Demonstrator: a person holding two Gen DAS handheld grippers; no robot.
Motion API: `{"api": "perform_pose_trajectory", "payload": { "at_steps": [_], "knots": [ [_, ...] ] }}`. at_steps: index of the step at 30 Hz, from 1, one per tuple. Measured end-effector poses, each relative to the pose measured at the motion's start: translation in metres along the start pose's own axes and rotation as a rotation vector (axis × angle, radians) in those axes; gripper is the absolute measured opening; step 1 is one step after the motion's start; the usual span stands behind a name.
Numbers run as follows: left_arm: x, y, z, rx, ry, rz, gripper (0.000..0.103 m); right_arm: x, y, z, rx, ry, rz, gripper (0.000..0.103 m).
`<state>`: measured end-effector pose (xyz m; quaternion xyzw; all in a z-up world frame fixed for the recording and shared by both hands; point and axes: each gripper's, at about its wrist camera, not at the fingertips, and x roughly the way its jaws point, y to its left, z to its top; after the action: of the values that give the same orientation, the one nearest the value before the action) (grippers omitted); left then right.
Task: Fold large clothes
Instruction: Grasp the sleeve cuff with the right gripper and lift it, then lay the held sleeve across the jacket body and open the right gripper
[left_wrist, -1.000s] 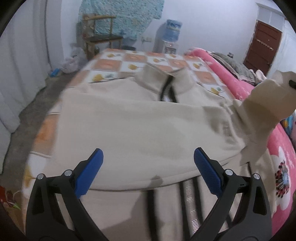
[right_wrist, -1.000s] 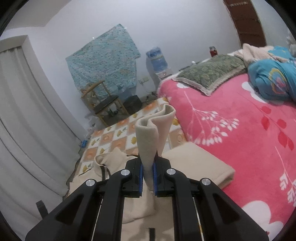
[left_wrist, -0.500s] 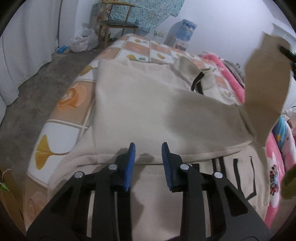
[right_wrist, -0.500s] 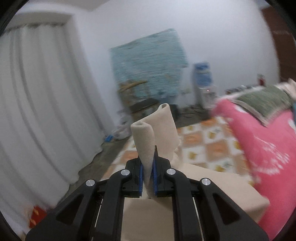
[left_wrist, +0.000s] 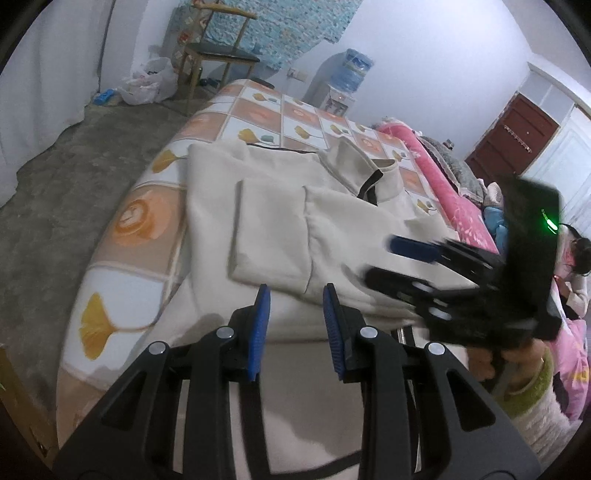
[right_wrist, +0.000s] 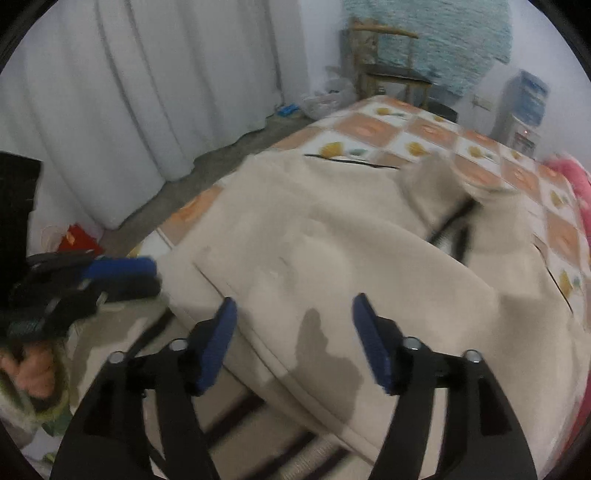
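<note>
No readable text, labels, brands or nos. in either view. Water dispenser bottle (left_wrist: 352, 68), upper centre of the left wrist view, has a blue label but too small/blurred to read. Red packet (right_wrist: 75, 238) on the floor, left of the right wrist view: no legible print.

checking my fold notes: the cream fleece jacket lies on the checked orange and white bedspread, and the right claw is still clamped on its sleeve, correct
Not quite. The cream fleece jacket does lie on the checked orange and white bedspread, but the right claw is not clamped on the sleeve: its jaws are opening, with nothing pressed between the blue pads. The right wrist view shows this.
</note>
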<state>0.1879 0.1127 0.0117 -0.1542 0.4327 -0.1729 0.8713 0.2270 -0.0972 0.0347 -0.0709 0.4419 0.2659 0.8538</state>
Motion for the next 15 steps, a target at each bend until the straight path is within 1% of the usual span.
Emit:
{"api": "perform_pose_trajectory", "payload": {
  "at_steps": [1, 3, 5, 7, 8, 9, 10, 11, 13, 14, 15],
  "knots": [
    [0.004, -0.001, 0.004, 0.003, 0.005, 0.005, 0.030, -0.018, -0.017, -0.007, 0.053, -0.026, 0.001, 0.070],
    [0.016, -0.005, 0.016, 0.010, 0.011, 0.034, 0.038, -0.037, -0.043, -0.017, 0.124, -0.059, 0.002, 0.070],
    [0.029, -0.005, 0.029, 0.014, 0.007, 0.082, 0.038, -0.067, -0.079, -0.032, 0.224, -0.104, -0.026, 0.070],
    [0.052, 0.001, 0.045, 0.020, 0.010, 0.185, 0.038, -0.091, -0.114, -0.050, 0.321, -0.147, -0.074, 0.070],
    [0.063, 0.004, 0.051, 0.018, 0.025, 0.220, 0.038, -0.096, -0.127, -0.054, 0.353, -0.159, -0.088, 0.070],
    [0.073, 0.008, 0.055, 0.017, 0.043, 0.235, 0.038, -0.100, -0.141, -0.058, 0.396, -0.172, -0.107, 0.070],
    [0.079, 0.012, 0.058, 0.019, 0.056, 0.245, 0.038, -0.110, -0.159, -0.068, 0.455, -0.186, -0.131, 0.070],
    [0.085, 0.015, 0.060, 0.024, 0.071, 0.258, 0.036, -0.111, -0.175, -0.072, 0.483, -0.192, -0.140, 0.070],
    [0.089, 0.012, 0.061, 0.068, 0.057, 0.277, 0.036, -0.116, -0.192, -0.084, 0.534, -0.206, -0.154, 0.070],
    [0.090, 0.010, 0.061, 0.082, 0.058, 0.284, 0.033, -0.118, -0.196, -0.089, 0.544, -0.210, -0.160, 0.070],
    [0.091, 0.008, 0.061, 0.102, 0.060, 0.283, 0.024, -0.120, -0.201, -0.094, 0.555, -0.215, -0.172, 0.070]
  ]
}}
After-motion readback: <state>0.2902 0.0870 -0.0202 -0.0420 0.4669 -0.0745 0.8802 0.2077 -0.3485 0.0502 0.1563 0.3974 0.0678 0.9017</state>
